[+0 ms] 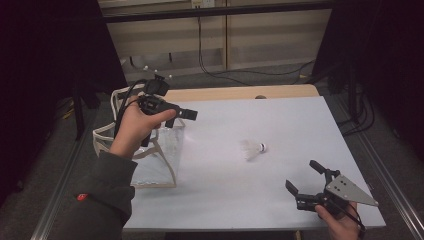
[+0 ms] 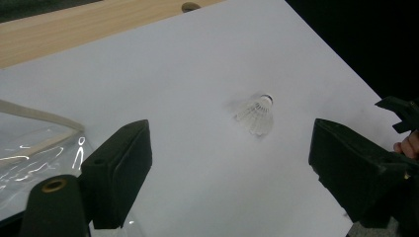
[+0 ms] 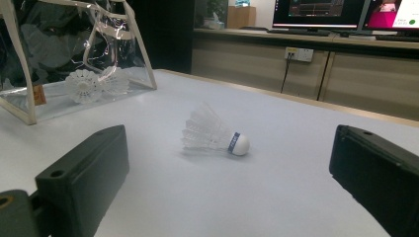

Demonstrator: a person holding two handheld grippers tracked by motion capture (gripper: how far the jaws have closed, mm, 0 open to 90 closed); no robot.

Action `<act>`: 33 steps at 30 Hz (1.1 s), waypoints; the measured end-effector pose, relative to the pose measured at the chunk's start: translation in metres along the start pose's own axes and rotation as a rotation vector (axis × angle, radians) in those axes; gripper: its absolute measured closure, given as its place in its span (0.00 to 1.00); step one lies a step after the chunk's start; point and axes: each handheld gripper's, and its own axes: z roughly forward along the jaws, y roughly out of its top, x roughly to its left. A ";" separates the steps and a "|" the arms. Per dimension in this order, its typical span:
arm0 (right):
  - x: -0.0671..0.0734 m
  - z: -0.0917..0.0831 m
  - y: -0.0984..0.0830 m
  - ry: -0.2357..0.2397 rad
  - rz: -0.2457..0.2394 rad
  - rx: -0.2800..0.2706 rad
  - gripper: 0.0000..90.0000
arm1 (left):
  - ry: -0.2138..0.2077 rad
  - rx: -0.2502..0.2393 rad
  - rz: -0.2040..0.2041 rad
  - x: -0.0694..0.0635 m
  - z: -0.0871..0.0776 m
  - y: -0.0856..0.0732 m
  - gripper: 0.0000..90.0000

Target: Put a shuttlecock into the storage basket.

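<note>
Left gripper [image 1: 186,114] up over clear plastic bag [image 1: 155,150], jaws wide, nothing btwn. Right gripper [image 1: 303,181] low at near-right corner, jaws wide, empty. Shuttlecock [image 1: 254,149] on its side mid-table, white feather skirt, rounded cork tip w/ blue band, apart from both. Matte white table top [image 1: 280,120], wood strip at far edge; dim room, cables along wall.

A light wooden table [image 1: 240,92] carries a large white sheet [image 1: 280,125] that covers nearly all of its top. On the sheet a white feathered shuttlecock [image 1: 254,149] lies on its side near the middle. A clear plastic bag with cream trim [image 1: 162,155] stands at the left edge.
</note>
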 end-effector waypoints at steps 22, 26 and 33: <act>0.000 -0.001 0.000 0.000 0.004 0.000 0.02 | -0.039 0.036 0.048 -0.018 0.028 0.001 0.17; -0.001 -0.001 0.001 0.000 0.002 0.000 0.02 | -0.048 0.041 0.049 -0.021 0.035 0.001 0.16; -0.001 -0.001 0.000 -0.002 0.003 -0.003 0.02 | -0.056 0.053 0.056 -0.024 0.045 -0.001 0.16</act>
